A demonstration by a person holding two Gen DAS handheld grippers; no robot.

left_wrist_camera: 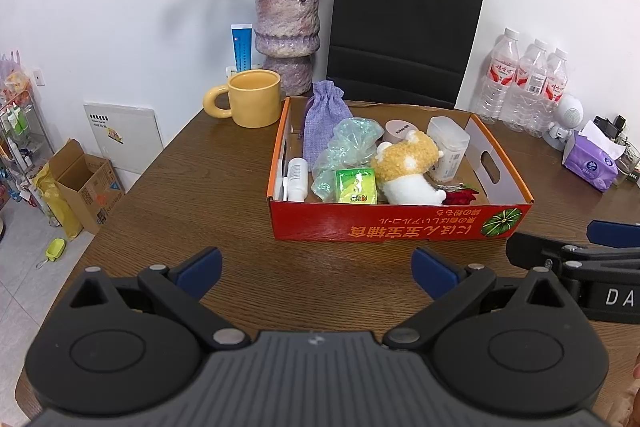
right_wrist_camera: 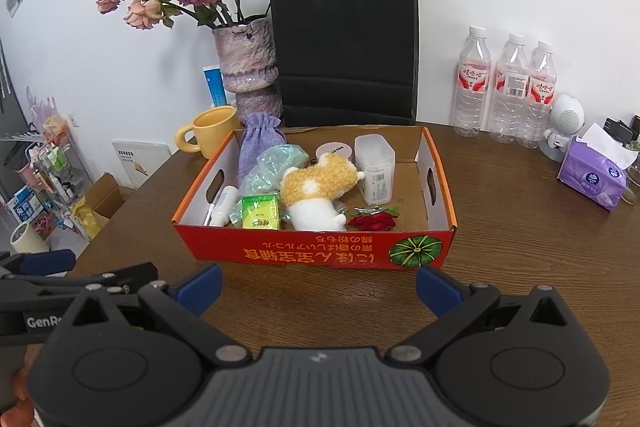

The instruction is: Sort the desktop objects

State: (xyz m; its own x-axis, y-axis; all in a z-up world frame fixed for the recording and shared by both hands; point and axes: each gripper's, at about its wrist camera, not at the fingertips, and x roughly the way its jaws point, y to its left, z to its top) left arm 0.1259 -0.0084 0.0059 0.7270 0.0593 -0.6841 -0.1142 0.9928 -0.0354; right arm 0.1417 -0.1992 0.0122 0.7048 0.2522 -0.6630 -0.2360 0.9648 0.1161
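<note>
**Full box, both grippers empty**

Brown wooden desk (left_wrist_camera: 224,179) against a white wall carries one red cardboard box (right_wrist_camera: 320,247), the landmark. Inside it: one plush toy (right_wrist_camera: 316,187), one lilac pouch (right_wrist_camera: 258,143), one green packet (right_wrist_camera: 261,213), one red rose (right_wrist_camera: 372,221). Behind it stand one yellow mug (left_wrist_camera: 252,97), one vase (left_wrist_camera: 287,35) and one black bag (right_wrist_camera: 346,43); three water bottles (right_wrist_camera: 508,91) stand to its right. Before the box, left gripper (left_wrist_camera: 316,271) and right gripper (right_wrist_camera: 318,283) hover with fingers wide, holding nothing.

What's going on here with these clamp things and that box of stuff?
A person is holding two grippers over a wooden table, tidying up. Both the left gripper and the right gripper are open and empty, just short of the red cardboard box. The box already holds a plush toy, a purple pouch and other small items.
</note>
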